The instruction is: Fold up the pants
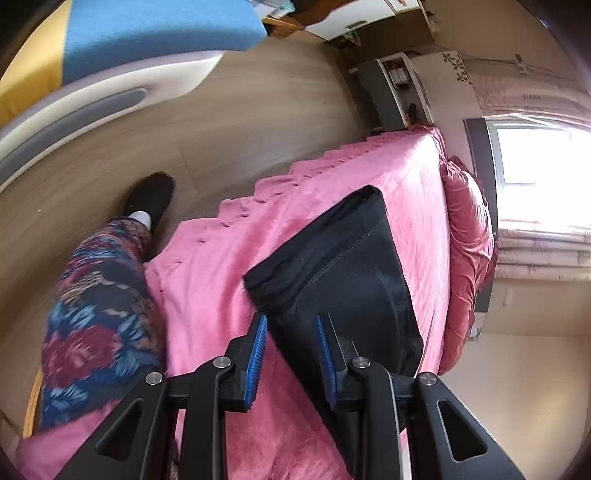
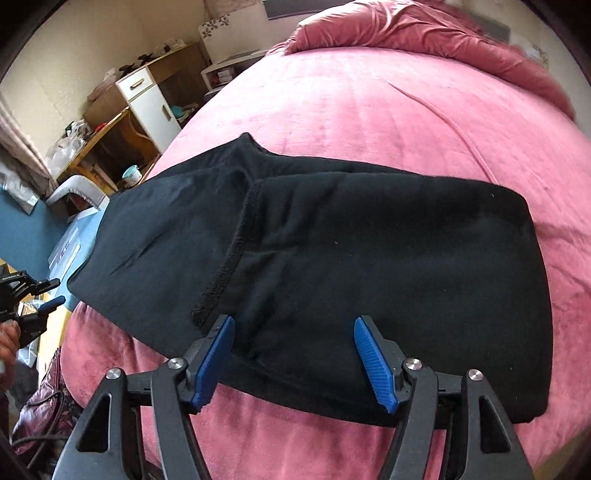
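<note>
Black pants [image 2: 332, 258] lie folded into a compact stack on a pink bedspread [image 2: 369, 110]; a hemmed upper layer covers the right part. In the left wrist view the pants [image 1: 351, 273] stretch away from the fingers. My left gripper [image 1: 291, 325] is open, its blue pads either side of the pants' near end, above the cloth. My right gripper [image 2: 293, 328] is wide open over the near edge of the stack and holds nothing. The left gripper also shows in the right wrist view [image 2: 40, 291] at the far left, off the bed's side.
A rumpled dark-pink duvet [image 2: 424, 33] lies at the head of the bed. The person's floral-trousered leg [image 1: 96, 314] and black shoe [image 1: 151, 195] stand on the wooden floor beside the bed. A white cabinet [image 2: 147, 107] and cluttered shelves stand along the wall.
</note>
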The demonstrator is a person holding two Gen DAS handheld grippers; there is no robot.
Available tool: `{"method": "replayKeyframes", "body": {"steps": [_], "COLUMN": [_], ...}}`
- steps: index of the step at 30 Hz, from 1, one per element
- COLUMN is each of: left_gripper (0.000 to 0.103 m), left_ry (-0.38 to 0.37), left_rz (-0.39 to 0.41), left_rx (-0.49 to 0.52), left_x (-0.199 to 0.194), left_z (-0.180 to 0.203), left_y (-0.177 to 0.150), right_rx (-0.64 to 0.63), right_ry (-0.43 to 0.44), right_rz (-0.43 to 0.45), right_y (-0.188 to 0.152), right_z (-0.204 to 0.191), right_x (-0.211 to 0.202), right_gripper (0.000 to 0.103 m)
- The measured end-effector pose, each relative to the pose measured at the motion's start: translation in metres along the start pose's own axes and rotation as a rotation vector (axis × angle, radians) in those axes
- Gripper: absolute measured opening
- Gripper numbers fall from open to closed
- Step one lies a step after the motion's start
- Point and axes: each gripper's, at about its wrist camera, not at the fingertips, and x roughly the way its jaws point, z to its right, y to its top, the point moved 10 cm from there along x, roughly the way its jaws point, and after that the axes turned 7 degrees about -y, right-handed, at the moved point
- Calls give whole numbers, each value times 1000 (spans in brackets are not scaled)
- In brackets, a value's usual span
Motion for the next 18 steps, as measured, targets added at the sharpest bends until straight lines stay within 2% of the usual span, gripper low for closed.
{"method": "replayKeyframes", "body": {"steps": [3,5,9,13,15,18], "left_gripper": [31,32,32,27,25,16], "left_ry": [28,74,76,64,85,98], "left_rz": [-3,-7,-1,38,51,68], "left_rx": [2,-5,-18,23,63,140], "left_x": [7,14,22,20,22,23], "left_z": [0,-9,-16,-8,-4,8], "left_y": [-3,-2,0,4,5,4], "right_rx": [24,28,41,37,30,21], "right_ry": [9,5,9,6,4,2], "right_rz": [-9,-7,-11,-13,-13,-12], "right_y": [-1,-2,-6,-9,-9,-7], "right_z": [5,8,11,12,12,11], "right_x": [2,2,4,6,8,10], "right_gripper": [70,71,72,73,73,74]}}
